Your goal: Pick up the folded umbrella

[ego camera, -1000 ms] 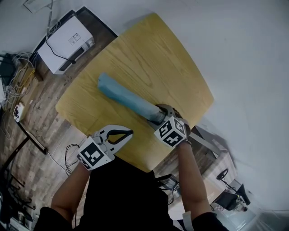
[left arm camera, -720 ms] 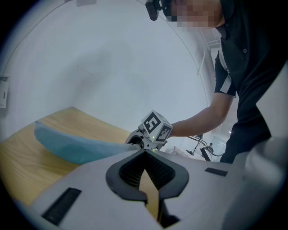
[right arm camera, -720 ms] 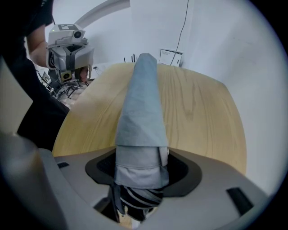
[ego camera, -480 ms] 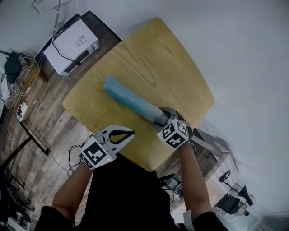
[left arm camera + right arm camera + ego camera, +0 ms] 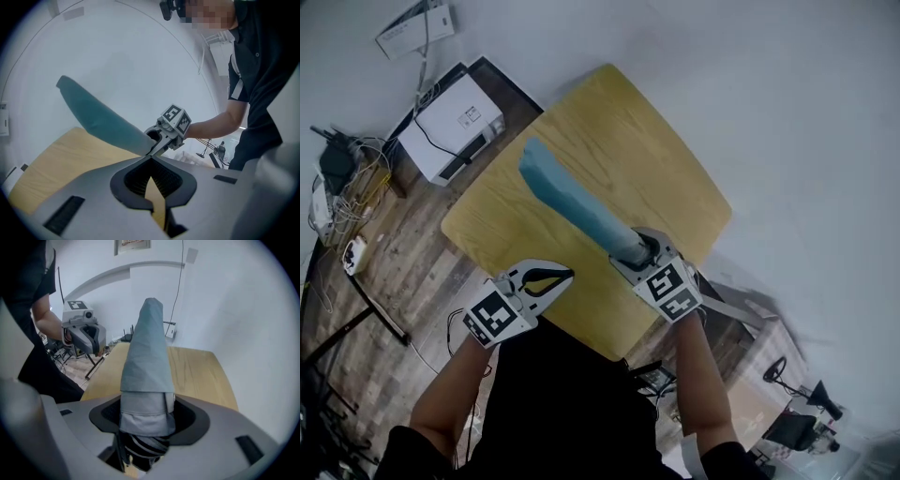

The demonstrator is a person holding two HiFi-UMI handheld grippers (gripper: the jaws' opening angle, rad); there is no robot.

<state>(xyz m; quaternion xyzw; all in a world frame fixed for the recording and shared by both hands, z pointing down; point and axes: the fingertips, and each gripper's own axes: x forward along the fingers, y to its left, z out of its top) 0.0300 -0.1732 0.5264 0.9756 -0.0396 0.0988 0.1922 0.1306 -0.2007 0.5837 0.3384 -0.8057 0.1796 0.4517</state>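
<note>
one grey-blue folded fabric umbrella [image 5: 572, 202] slants up, clear of the pale wooden table [image 5: 647, 159]. the right gripper [image 5: 636, 251], jaws just closed in, clamps its handle end, likely for a firm one-handed lift. the left gripper [image 5: 565, 275] waits with jaws together, empty.

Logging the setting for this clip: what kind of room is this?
Probably an office or lab workroom, not a home. A white printer-like machine sits on the wood-look floor beside a tangle of cables, and the pale wooden table stands by a plain white wall.
</note>
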